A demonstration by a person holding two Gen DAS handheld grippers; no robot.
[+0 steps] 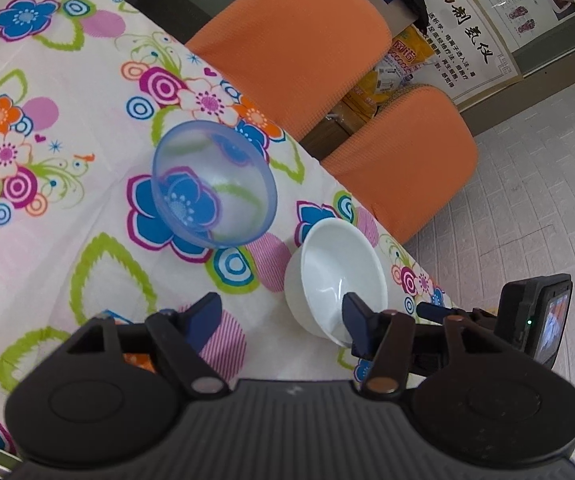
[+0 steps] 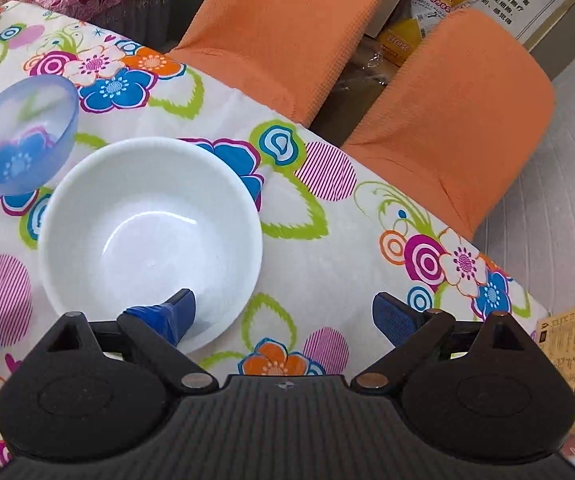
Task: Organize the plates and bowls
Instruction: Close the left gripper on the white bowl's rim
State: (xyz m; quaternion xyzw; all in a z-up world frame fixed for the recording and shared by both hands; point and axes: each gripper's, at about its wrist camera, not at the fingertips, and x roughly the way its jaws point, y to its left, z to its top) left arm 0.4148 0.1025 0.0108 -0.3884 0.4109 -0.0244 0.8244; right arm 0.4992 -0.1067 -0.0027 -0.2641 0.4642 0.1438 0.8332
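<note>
White ceramic bowl (image 2: pixel 149 236) straddled at its 5 o'clock rim by the spread right gripper (image 2: pixel 285 314); left gripper (image 1: pixel 281 318) apart, empty; next: clamp, nest with blue translucent bowl (image 2: pixel 19 136) at 10 o'clock.

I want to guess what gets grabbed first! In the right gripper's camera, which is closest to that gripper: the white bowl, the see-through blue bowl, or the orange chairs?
1. white bowl, by the left finger.
2. blue bowl, farther left.
3. orange chairs, past the table edge.

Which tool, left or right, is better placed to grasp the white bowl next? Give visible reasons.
Right. The right tool is open with one finger already over the white bowl rim. The left tool, also open, sits between both bowls.
</note>
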